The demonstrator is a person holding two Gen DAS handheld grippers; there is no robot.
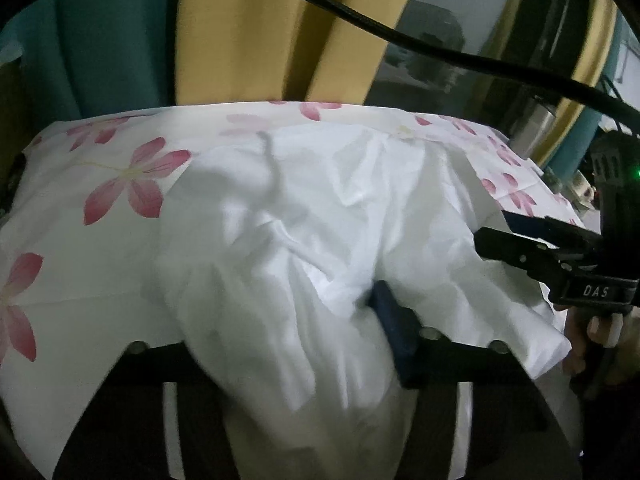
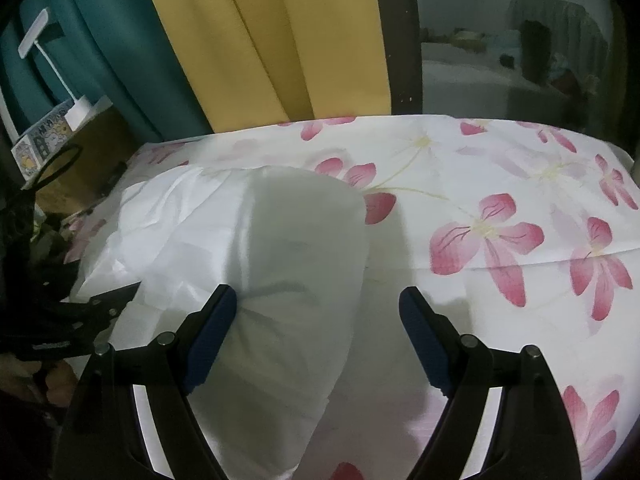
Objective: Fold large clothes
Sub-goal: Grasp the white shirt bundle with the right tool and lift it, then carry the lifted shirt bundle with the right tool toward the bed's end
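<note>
Bedroom, I judge: flowered bedsheet across mid-frame, yellow curtain and teal curtain along the top, white desk lamp (upper left).

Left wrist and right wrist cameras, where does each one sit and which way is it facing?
Left wrist: on the left claw, facing the white garment bunched over its fingers; right claw and a hand at right.
Right wrist: on the right claw, jaws apart, garment edge between them; left claw at left.
Shared: garment, floral sheet, yellow curtain.
</note>
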